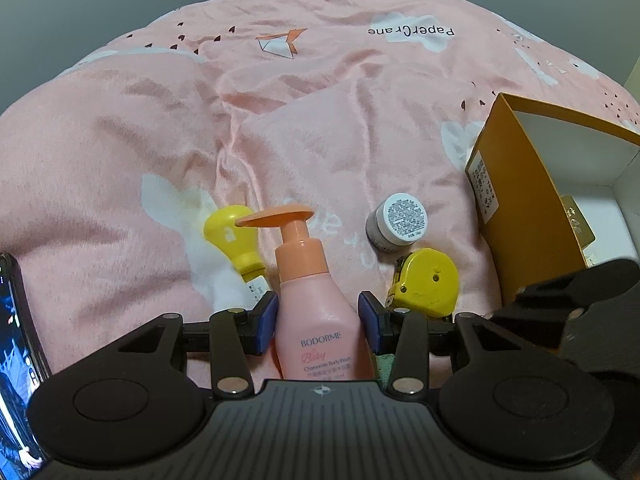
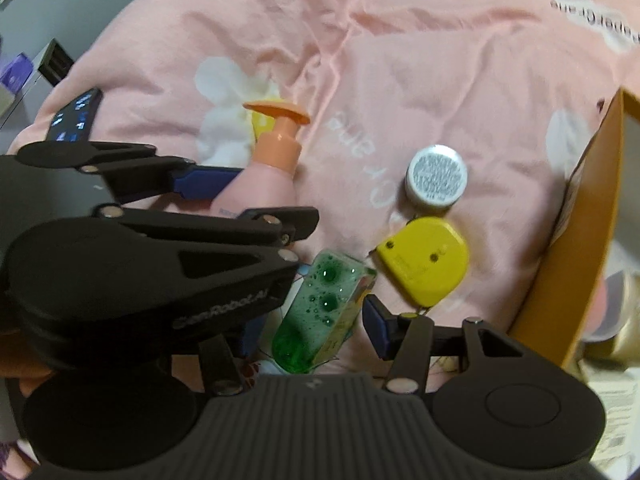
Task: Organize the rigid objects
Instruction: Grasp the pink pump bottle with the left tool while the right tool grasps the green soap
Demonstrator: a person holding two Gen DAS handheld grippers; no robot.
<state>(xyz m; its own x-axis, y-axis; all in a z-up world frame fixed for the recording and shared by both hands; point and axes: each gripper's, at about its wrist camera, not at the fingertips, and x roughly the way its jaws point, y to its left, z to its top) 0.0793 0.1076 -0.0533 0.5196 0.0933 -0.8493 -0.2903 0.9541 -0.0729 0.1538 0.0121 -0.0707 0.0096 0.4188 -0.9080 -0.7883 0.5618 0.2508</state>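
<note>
My left gripper (image 1: 318,322) is shut on a pink Bodorme pump bottle (image 1: 316,320) with an orange pump head; it also shows in the right wrist view (image 2: 266,178). A yellow-capped bottle (image 1: 236,240) lies left of it. A small white jar (image 1: 398,222) and a yellow tape measure (image 1: 426,282) lie to its right, also in the right wrist view, the jar (image 2: 436,178) and the tape measure (image 2: 424,260). A green liquid bottle (image 2: 320,312) lies between the jaws of my right gripper (image 2: 316,320); the right pad (image 2: 376,324) stands apart from it, the left finger is hidden.
Everything lies on a pink bedspread (image 1: 160,140). An open orange box (image 1: 520,200) with a white inside stands at the right, also in the right wrist view (image 2: 580,220). A phone (image 1: 16,340) lies at the left edge.
</note>
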